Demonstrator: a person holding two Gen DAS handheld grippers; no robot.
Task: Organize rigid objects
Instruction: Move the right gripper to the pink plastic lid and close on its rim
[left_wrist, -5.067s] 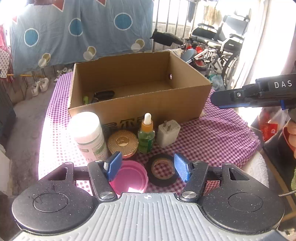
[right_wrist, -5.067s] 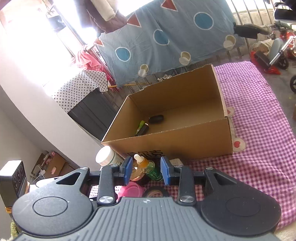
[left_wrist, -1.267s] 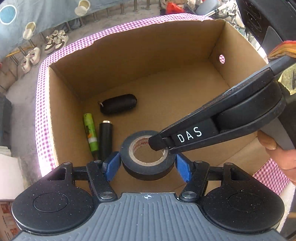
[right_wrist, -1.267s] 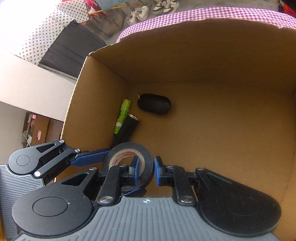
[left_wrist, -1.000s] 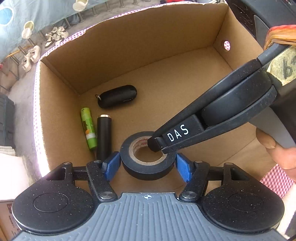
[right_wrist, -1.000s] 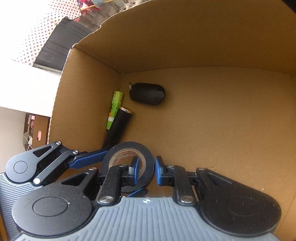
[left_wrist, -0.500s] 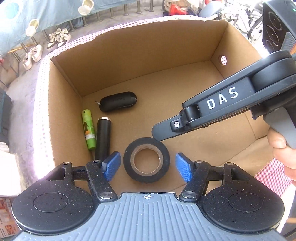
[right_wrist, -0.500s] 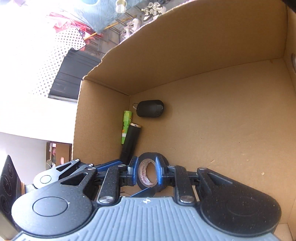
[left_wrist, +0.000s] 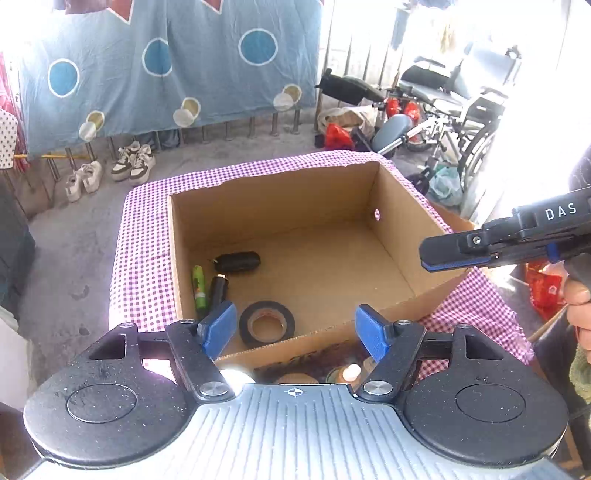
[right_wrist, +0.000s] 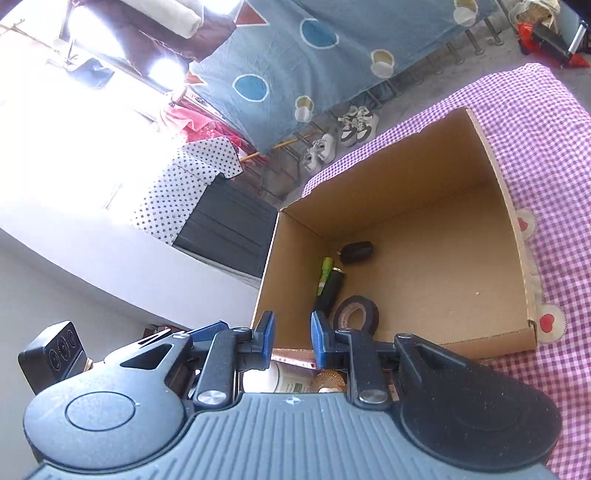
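Both pairs of blue-padded fingers are empty: the left gripper (left_wrist: 293, 328), at the bottom of the left wrist view, has its jaws spread wide and opening further with nothing between them, and the right gripper (right_wrist: 291, 338), low in the right wrist view, has its jaws only narrowly parted and easing apart, likewise bare. From the left wrist view the right gripper shows at the right edge, held in a hand (left_wrist: 576, 306) above the box's right corner. At frame centre stands an open brown cardboard box (left_wrist: 273, 201) on a purple-and-white checked tablecloth (left_wrist: 144, 258). Inside it lie four things: a black roll of electrical tape (left_wrist: 266, 323) flat on the floor near the front wall, a black cylindrical tube (left_wrist: 218, 290) and a slim green cylinder (left_wrist: 198, 286) side by side along the left wall, and a dark oval pouch (left_wrist: 238, 261) just beyond them. So the tape seems to be stowed and released, and part of the sorting looks done. Left outside, glimpsed below the box's front wall between the grippers, are a white jar (right_wrist: 275, 376), a round gold lid (right_wrist: 328, 380) and a small dropper bottle with a pale tip (left_wrist: 351, 372); other items there may be hidden. I judge the task roughly midway, with those front-row pieces yet to go in.
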